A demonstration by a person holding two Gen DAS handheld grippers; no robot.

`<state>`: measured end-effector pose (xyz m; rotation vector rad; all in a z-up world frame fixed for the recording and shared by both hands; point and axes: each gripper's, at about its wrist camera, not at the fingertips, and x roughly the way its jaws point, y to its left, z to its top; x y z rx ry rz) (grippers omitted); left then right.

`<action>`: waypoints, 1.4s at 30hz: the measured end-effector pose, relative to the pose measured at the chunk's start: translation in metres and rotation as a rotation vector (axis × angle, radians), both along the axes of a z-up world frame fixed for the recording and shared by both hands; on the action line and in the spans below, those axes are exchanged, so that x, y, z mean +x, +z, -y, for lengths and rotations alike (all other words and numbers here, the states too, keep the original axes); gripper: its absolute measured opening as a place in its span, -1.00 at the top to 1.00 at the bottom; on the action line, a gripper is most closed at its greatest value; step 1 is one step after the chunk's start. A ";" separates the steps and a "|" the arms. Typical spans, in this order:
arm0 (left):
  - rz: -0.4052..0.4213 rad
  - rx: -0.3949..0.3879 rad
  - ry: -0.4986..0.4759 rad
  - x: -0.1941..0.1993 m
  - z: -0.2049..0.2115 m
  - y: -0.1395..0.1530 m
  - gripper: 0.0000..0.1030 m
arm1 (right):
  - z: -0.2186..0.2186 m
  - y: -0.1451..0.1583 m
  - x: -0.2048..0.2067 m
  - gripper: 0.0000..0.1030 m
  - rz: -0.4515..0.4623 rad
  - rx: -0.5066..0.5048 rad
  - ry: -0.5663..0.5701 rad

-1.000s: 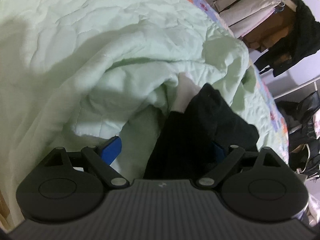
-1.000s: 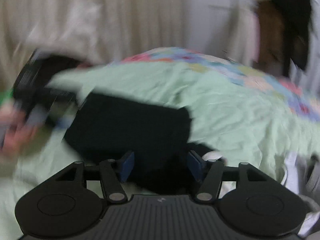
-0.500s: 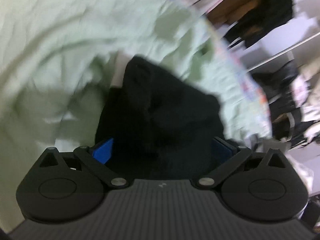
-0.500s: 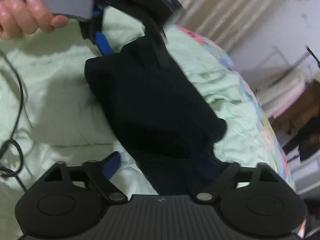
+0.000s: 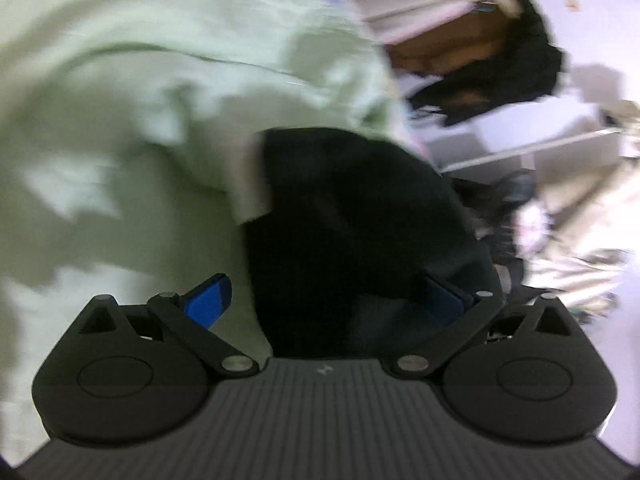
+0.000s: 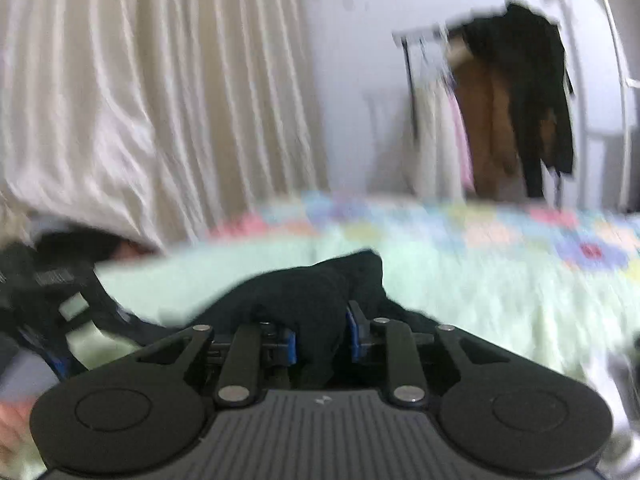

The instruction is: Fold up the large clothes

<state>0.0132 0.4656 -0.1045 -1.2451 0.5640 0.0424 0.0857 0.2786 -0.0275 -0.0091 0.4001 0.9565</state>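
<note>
1. Fabric of a black garment (image 6: 316,296) is clamped between the blue pads of the right gripper (image 6: 320,340); the pads stand close together with cloth bunched in the gap.
2. Left gripper (image 5: 328,300) has its jaws wide apart; the garment (image 5: 352,220) lies between them, covering part of the right pad, so whether either pad touches it cannot be told.
3. Both views are blurred; garment edges and folds are hard to read.
4. Beneath lies a pale green quilt (image 5: 140,80), its far patchwork border (image 6: 480,224) smeared.
5. At the lower left of the right view, the left gripper (image 6: 60,300) is partly cut off.
6. Farther back hang a cream curtain (image 6: 160,100) and dark clothes on a rack (image 6: 528,100).
</note>
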 end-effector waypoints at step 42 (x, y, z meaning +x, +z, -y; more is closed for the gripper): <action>-0.236 0.318 -0.045 -0.010 -0.006 0.003 -0.29 | 0.004 -0.020 -0.023 0.47 -0.300 -0.051 0.531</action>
